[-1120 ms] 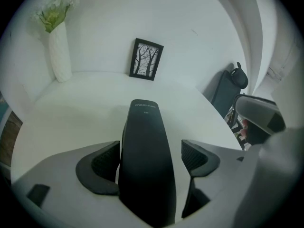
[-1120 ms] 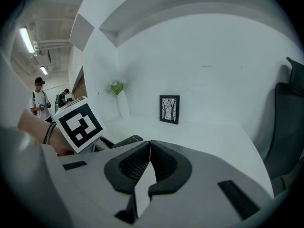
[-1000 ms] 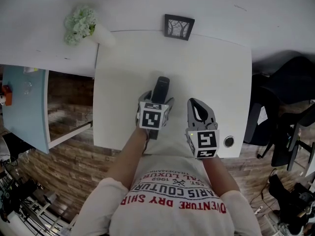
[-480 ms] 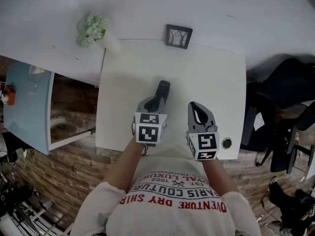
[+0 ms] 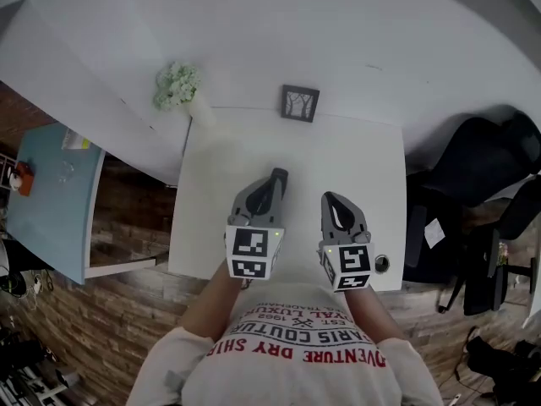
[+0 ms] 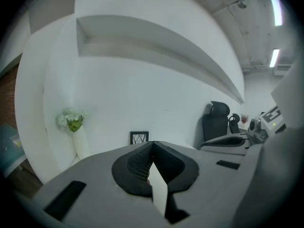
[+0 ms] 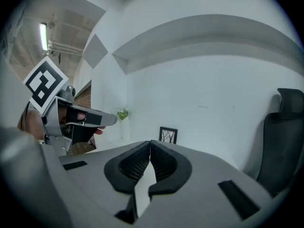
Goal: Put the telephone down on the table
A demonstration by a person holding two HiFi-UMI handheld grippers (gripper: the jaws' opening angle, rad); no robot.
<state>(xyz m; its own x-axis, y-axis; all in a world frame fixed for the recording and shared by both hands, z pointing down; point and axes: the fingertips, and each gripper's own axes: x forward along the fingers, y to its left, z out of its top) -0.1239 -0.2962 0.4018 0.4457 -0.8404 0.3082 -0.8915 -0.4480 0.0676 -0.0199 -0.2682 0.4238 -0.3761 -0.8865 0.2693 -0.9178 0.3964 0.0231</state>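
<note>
While left tongs hang shut, telephone beyond

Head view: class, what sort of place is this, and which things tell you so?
Probably an office or studio room: a white table against a white wall, black office chairs to its right, and a framed picture and vase of flowers near its far edge.

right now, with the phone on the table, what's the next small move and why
Likely just pull back and stop. The telephone lies on the table, free of the left tongs, which have just closed on nothing; the right tongs are shut and empty too. Nothing seems left to place.
</note>
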